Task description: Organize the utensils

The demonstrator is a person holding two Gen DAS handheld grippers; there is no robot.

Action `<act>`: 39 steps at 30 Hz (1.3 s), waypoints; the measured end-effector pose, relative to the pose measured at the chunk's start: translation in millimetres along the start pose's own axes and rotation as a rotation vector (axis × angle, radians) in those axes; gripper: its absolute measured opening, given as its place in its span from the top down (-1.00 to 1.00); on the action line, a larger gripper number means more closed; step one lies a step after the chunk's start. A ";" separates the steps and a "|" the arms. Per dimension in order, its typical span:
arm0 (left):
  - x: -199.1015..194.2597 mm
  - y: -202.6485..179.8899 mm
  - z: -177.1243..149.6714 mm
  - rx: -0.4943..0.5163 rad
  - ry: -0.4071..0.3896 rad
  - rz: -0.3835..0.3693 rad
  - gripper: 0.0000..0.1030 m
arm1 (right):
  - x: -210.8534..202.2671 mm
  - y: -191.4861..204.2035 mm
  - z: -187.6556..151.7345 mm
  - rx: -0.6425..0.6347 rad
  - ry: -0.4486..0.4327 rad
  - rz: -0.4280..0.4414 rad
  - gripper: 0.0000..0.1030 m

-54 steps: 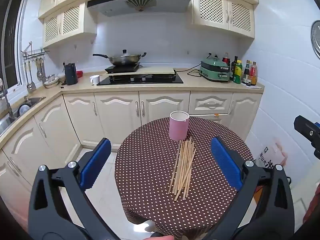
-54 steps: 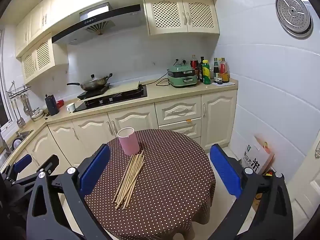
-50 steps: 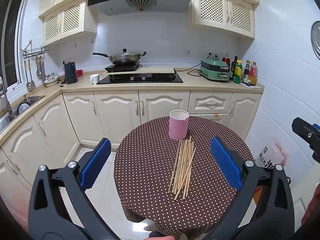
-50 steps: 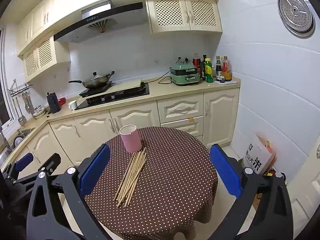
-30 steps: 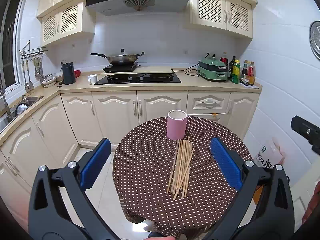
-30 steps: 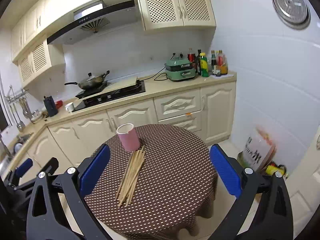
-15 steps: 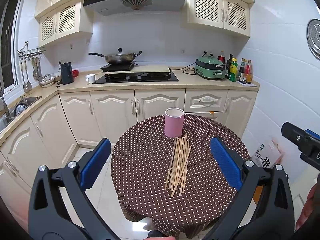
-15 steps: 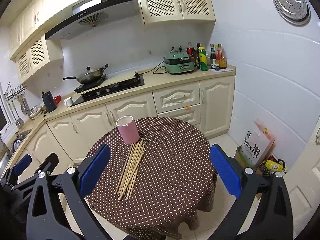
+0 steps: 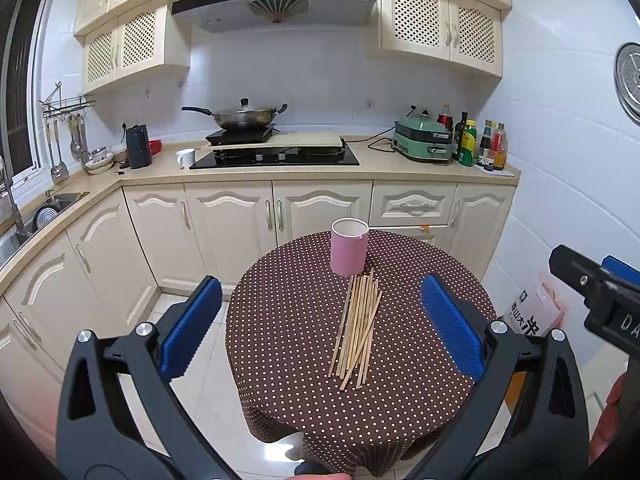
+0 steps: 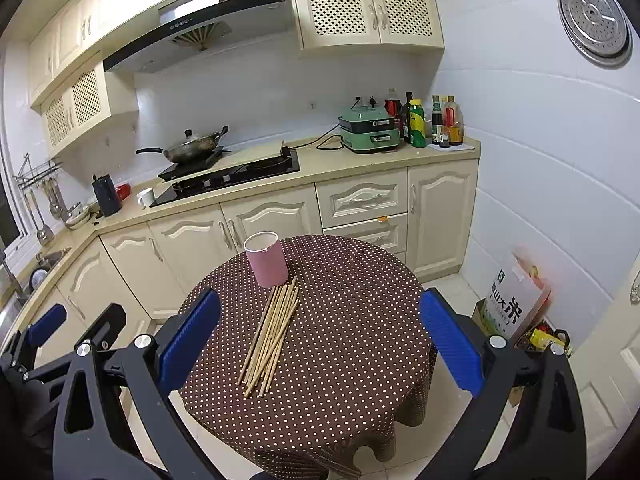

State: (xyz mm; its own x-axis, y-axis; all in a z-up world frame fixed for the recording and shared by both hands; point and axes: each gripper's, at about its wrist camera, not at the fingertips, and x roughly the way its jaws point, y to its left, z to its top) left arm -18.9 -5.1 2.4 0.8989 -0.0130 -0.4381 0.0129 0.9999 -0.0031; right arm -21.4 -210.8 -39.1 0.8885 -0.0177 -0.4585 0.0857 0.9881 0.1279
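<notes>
Ahead of my wide-open left tongs (image 9: 320,322) and right tongs (image 10: 319,330), thin wooden chopsticks (image 9: 356,330) point lengthwise at a pink cylindrical cup (image 9: 349,246) on the dotted round surface (image 9: 288,344).

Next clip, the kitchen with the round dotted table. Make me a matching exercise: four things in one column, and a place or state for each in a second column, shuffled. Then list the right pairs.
Things
1. pink cup
2. chopsticks
3. wok
4. green cooker

Places or states
A. on the hob, lid on
B. upright on the table, at the far end of the sticks
C. on the counter, beside the bottles
D. lying flat in a loose bundle on the dotted cloth

Pairs: 1-B, 2-D, 3-A, 4-C
</notes>
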 end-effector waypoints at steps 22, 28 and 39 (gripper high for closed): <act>-9.2 -1.1 10.7 0.009 0.017 -0.045 -0.89 | -3.9 1.9 4.6 -0.008 0.018 -0.024 -0.87; -13.9 -2.3 16.3 0.014 0.003 -0.039 -0.89 | -7.4 2.6 7.7 -0.012 0.016 -0.008 -0.87; -14.9 1.8 25.3 0.002 0.018 -0.030 -0.89 | -11.1 4.8 10.8 -0.031 0.032 0.001 -0.87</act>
State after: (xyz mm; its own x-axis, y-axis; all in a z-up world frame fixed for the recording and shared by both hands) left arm -21.2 -3.2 31.7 0.8902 -0.0430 -0.4535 0.0406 0.9991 -0.0150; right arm -25.9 -207.4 -23.9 0.8734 -0.0125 -0.4868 0.0706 0.9924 0.1012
